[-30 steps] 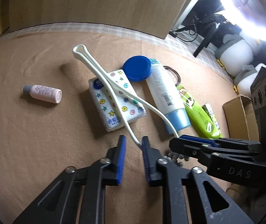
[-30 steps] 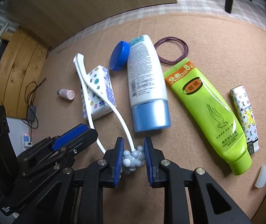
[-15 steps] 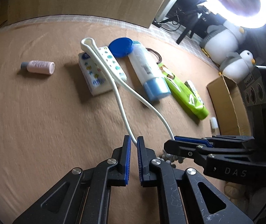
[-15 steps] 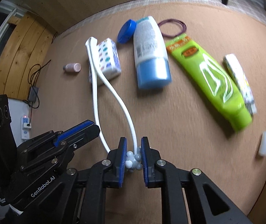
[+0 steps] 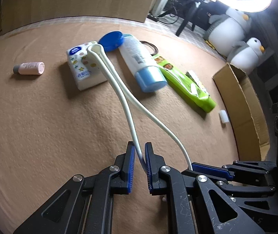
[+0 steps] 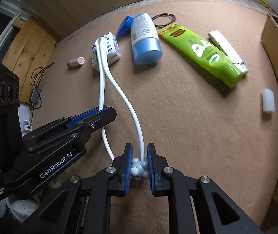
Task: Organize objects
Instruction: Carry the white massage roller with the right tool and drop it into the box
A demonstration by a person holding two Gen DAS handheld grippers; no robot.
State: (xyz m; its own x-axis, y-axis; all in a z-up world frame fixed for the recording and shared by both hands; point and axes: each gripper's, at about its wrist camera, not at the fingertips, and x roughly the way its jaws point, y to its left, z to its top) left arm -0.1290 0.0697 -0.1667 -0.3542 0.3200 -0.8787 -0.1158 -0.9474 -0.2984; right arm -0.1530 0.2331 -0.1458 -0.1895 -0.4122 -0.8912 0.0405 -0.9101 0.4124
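Note:
A white two-armed bendy wand (image 5: 119, 89) runs from its joined head, which rests on the star-printed tissue pack (image 5: 84, 72), back to both grippers. My left gripper (image 5: 138, 152) is shut on the end of one arm, and its jaws are opening slightly around it. My right gripper (image 6: 139, 154) is shut on the bead cluster (image 6: 139, 167) at the end of the other arm (image 6: 123, 97). The two grippers sit side by side, angled down over the tan mat. In the right wrist view the left gripper (image 6: 100, 115) is at the left.
Beyond the wand lie a pink mini bottle (image 5: 29, 68), a blue lid (image 5: 112, 41), a white tube with a blue cap (image 5: 139, 58), a green tube (image 5: 185, 83), a patterned lighter (image 6: 226, 48), hair ties (image 6: 164, 19) and a small white piece (image 6: 268, 100). A cardboard box (image 5: 246, 97) stands at the right.
The left jaws closed on one wand arm and the right jaws tightened on the beads. Both grippers pulled back from the objects, dragging the wand's head onto the tissue pack.

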